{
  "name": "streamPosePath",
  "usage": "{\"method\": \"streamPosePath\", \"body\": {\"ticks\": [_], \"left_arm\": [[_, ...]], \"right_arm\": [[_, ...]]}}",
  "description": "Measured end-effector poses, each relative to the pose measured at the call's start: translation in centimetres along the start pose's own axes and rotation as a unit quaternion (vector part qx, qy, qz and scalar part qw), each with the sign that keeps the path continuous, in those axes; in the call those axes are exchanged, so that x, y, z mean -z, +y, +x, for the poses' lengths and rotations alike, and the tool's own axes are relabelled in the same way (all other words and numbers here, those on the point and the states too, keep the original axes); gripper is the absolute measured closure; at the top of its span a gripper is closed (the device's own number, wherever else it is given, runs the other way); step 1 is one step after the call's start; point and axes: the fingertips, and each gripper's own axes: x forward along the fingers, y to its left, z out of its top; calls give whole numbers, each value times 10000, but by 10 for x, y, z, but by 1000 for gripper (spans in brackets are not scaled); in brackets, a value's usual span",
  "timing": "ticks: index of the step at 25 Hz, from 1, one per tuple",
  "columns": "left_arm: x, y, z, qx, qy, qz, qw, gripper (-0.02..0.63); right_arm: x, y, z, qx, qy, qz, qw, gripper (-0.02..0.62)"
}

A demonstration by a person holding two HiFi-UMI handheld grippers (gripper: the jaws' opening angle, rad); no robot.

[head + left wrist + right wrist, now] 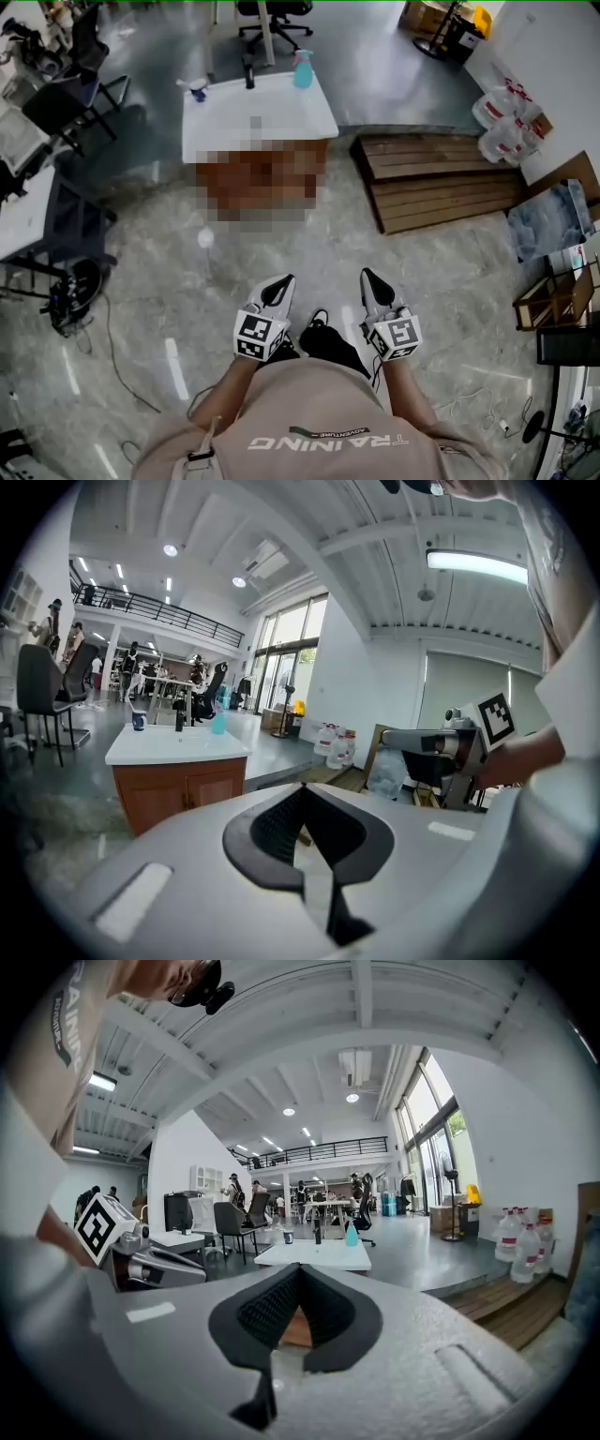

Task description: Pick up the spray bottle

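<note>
Teal spray bottle (303,69): upright on far right corner of white-topped wooden cabinet (281,122). Black faucet (249,73) just left of it, blue cup (197,90) at far left edge. Well apart from both grippers, across grey stone floor (187,281). Left gripper (279,289) and right gripper (371,283) side by side near torso, each with jaws fully together, nothing between. Wooden pallets (441,178) right of cabinet.

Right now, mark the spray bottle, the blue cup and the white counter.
spray bottle (303,73), head view, teal body.
blue cup (139,722), left gripper view, its side.
white counter (300,112), head view, bare top.
</note>
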Motion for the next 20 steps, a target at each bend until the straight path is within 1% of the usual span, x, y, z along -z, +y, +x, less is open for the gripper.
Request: {"method": "streamPosePath", "body": {"ticks": [2, 4, 6, 9, 10, 12, 13, 14, 15, 18, 19, 20], "left_arm": [[-8, 1, 10, 1, 36, 59, 10000, 591], [-22, 1, 22, 7, 38, 138, 9999, 591], [-43, -2, 38, 24, -37, 235, 9997, 591], [-67, -3, 58, 3, -177, 384, 9991, 591], [-69, -2, 62, -51, -179, 404, 9990, 591], [-67, 4, 69, -222, -143, 360, 9990, 591], [-66, 7, 72, -309, -119, 316, 9990, 591], [-64, 9, 74, -384, -92, 274, 9988, 591], [-62, 11, 75, -449, -55, 231, 9987, 591], [-50, 14, 73, -617, 124, 85, 9980, 591], [-46, 18, 74, -658, 180, 37, 9977, 591], [-44, 22, 77, -689, 215, -10, 9974, 591]], "right_arm": [[-6, -9, 9, -61, -64, 44, 10000, 594], [-17, -18, 15, -136, -123, -125, 9998, 594], [-25, -32, 21, -205, -151, -304, 9992, 594], [-27, -53, 35, -294, -189, -406, 9986, 594], [-26, -57, 40, -330, -174, -550, 9978, 594], [-24, -60, 50, -423, -135, -1008, 9939, 594], [-23, -62, 56, -481, -123, -1156, 9921, 594], [-21, -64, 63, -550, -110, -1167, 9916, 594], [-20, -68, 68, -615, -87, -1040, 9926, 594], [-17, -80, 76, -709, -53, -337, 9969, 594], [-18, -84, 78, -712, -65, -208, 9972, 594], [-18, -89, 83, -706, -60, -195, 9973, 594]]}}
